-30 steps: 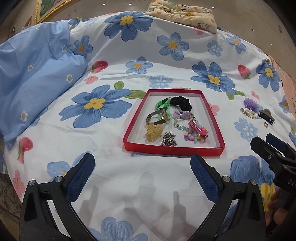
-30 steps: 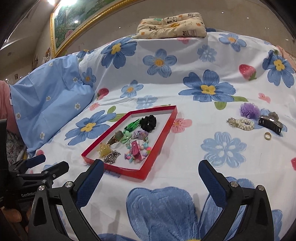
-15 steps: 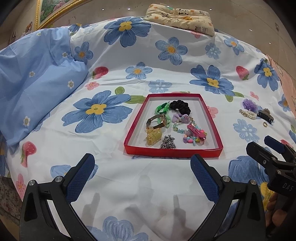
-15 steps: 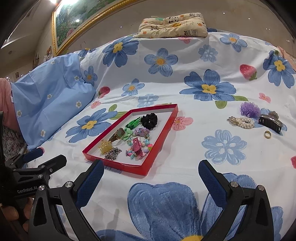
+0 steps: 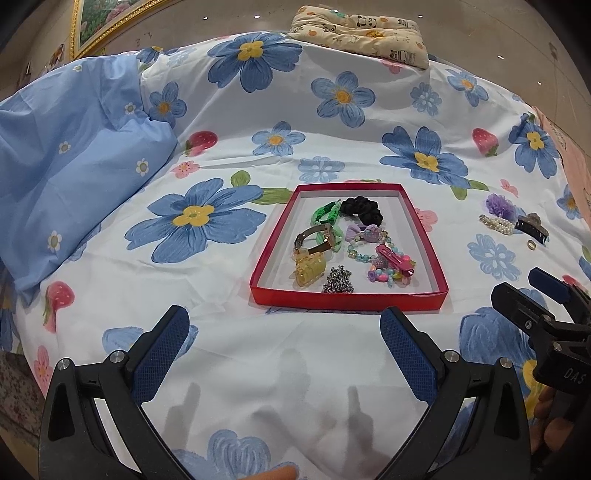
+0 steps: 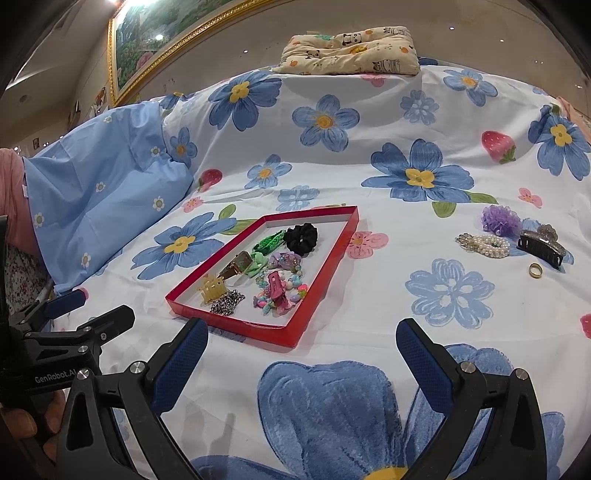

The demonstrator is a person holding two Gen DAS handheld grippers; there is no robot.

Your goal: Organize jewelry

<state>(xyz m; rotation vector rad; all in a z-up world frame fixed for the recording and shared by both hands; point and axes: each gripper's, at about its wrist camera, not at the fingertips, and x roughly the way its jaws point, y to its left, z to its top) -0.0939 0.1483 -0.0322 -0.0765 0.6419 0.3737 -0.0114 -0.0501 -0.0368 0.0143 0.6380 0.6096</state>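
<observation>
A red tray lies on the flowered bedsheet and holds a black scrunchie, green ties, a watch, a yellow claw clip, a chain and bead pieces. To its right on the sheet lie a purple scrunchie, a pearl bracelet, a dark claw clip and a gold ring. My left gripper is open and empty, just short of the tray's near edge. My right gripper is open and empty, near the tray's right corner.
A light blue pillow lies at the left. A small patterned cushion sits at the far edge of the bed. A framed picture hangs on the wall behind.
Both grippers have drawn back slightly from the tray, which looks a little farther off. Both stay open and empty. No jewelry has moved.
</observation>
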